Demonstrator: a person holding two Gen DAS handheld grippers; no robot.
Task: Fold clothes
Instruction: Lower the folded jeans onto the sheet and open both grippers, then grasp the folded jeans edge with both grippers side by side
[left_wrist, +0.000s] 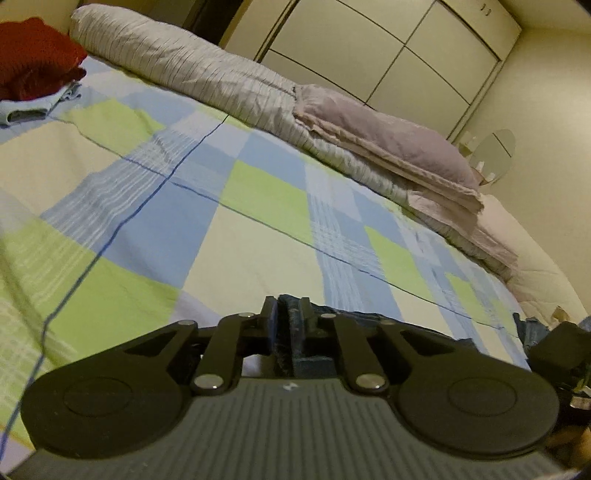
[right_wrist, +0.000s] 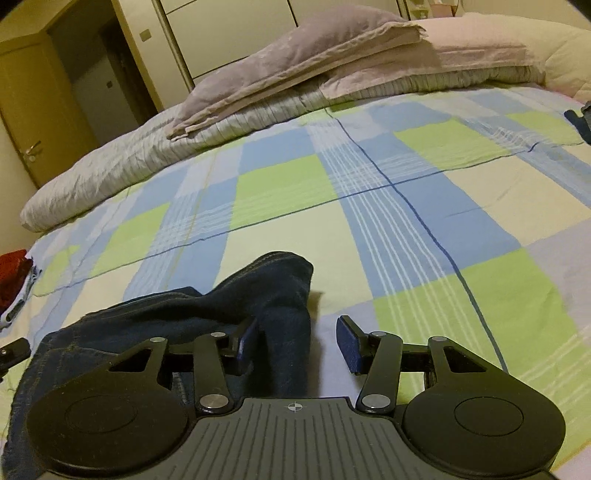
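A checked bed (right_wrist: 280, 184) in blue, green and cream fills both views, a striped duvet (right_wrist: 110, 166) rolled along its far edge under folded lilac sheets (right_wrist: 295, 48). Dark blue jeans (right_wrist: 236, 299) lie crumpled at the near edge, seams showing, one end humped up. The left hand-held gripper (left_wrist: 289, 317) is clenched on the denim; the right hand-held gripper (right_wrist: 299, 343) stands released, jeans between its jaws. A red garment (left_wrist: 33, 59) sits far left.

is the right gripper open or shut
Open: the right gripper has its blue pads wide apart, with the jeans lying loose between them.
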